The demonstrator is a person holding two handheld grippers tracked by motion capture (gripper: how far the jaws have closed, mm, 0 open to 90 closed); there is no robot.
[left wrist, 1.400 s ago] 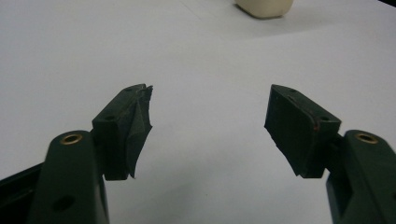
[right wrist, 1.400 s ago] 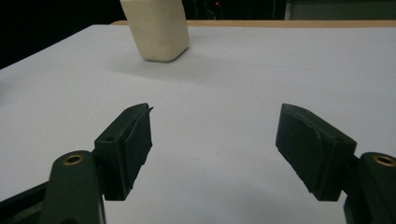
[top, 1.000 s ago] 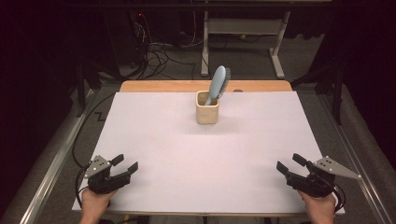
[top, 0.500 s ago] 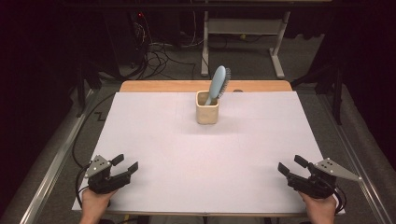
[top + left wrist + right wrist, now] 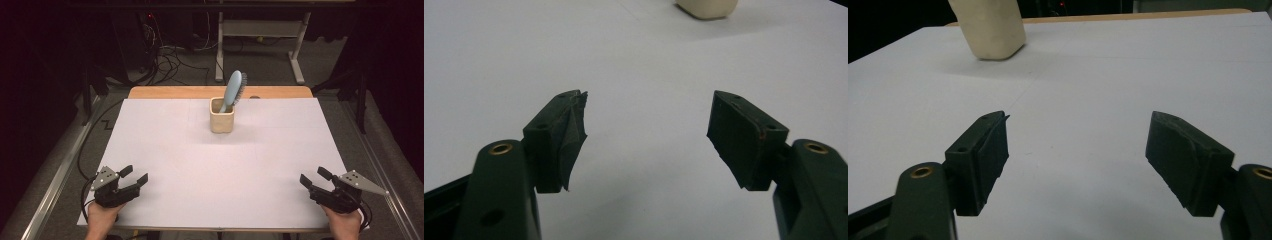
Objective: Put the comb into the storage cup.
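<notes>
Nothing moved: both claws, left and right, apart and empty, well short of the brush in its cup.

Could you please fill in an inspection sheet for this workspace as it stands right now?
Surface: white sheet covering a wooden table, bare apart from one cup.
Job's things: beige cup upright near the far middle; blue hairbrush standing in it, leaning right.
Clutter: nothing seen on the sheet.
Grippers: left gripper at the near left corner, right gripper at the near right corner; both open, fingers empty, far from the cup.
Cables: a black cable runs along the table's left edge; loose wires on the floor behind.
Surroundings: dark room, grey desk frame beyond the table.
</notes>
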